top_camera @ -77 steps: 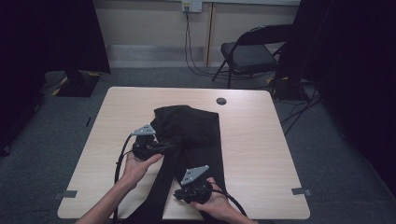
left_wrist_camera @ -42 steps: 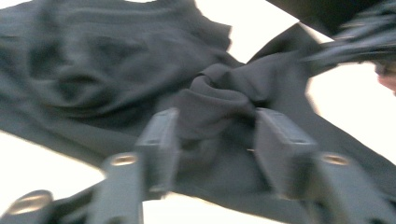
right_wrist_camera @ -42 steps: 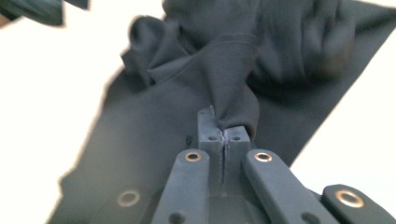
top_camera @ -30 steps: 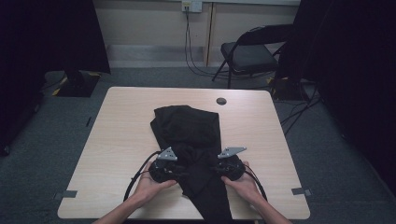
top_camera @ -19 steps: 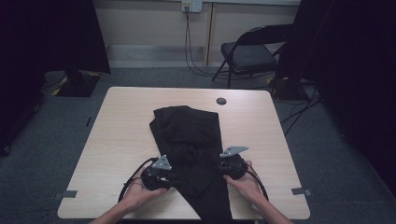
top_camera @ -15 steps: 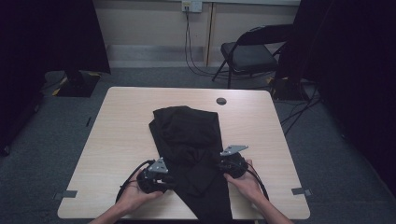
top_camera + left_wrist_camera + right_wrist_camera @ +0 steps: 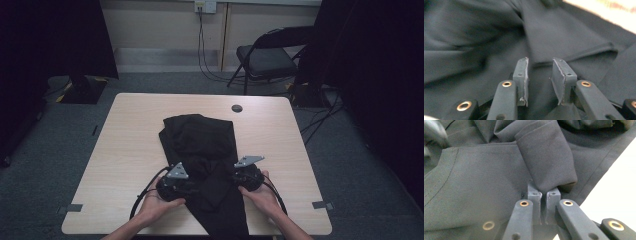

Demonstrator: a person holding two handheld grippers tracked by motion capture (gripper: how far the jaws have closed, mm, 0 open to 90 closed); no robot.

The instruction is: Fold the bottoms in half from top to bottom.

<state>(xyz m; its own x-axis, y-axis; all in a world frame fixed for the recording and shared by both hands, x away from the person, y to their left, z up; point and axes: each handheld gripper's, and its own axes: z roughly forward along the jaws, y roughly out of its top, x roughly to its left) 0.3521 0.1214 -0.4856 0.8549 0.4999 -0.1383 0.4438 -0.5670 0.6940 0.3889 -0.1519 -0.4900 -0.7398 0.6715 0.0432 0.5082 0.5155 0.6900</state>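
High view, left claw (image 7: 192,186) narrowed, still gaping over black garment (image 7: 200,137), right claw (image 7: 231,178) still pinching its fold

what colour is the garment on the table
Plain black garment, no pattern; seen best in the high view against the pale table.

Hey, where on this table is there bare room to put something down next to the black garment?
Bare table runs left of the black garment, out to the left edge. Another free strip lies right of it, and along the far edge around the round grommet. The near middle is crowded by both hands and grippers.
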